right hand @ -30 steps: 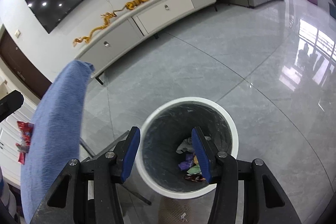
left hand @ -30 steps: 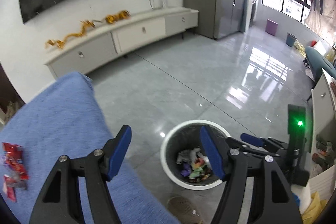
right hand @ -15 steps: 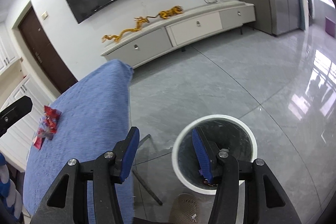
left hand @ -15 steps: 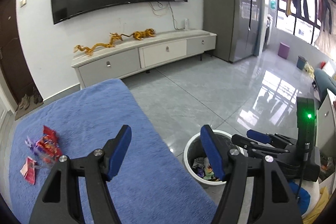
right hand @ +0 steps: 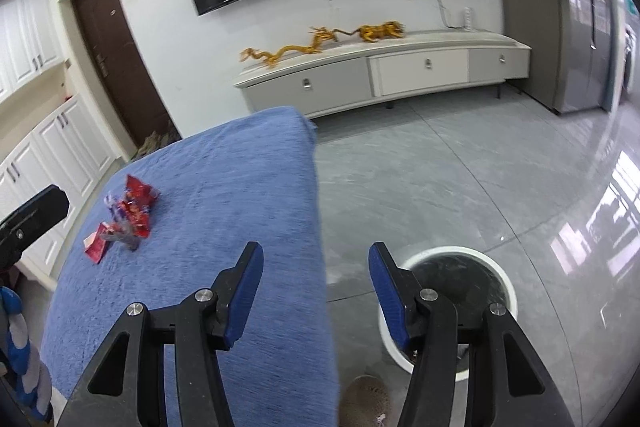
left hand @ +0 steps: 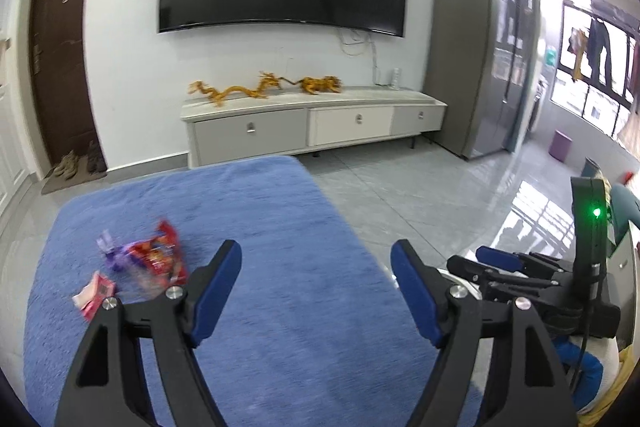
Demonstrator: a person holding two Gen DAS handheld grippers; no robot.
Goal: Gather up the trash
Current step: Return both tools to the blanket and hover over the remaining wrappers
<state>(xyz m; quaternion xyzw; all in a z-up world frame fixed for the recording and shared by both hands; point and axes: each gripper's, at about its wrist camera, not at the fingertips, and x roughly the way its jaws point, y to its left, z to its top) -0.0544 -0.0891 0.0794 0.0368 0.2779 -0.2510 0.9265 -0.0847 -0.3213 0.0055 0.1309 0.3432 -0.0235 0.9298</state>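
your wrappers (left hand: 148, 263) lie on the surface (left hand: 280, 307), toward its left side; the bin (right hand: 460, 291) stands on the floor right of the surface, the tv cabinet (left hand: 312, 123) behind it.

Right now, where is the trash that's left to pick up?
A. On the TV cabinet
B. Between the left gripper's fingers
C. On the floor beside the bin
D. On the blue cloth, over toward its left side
D: the red wrappers lie in a small pile on the blue cloth, left of both grippers, and nothing is between the fingers of either one.
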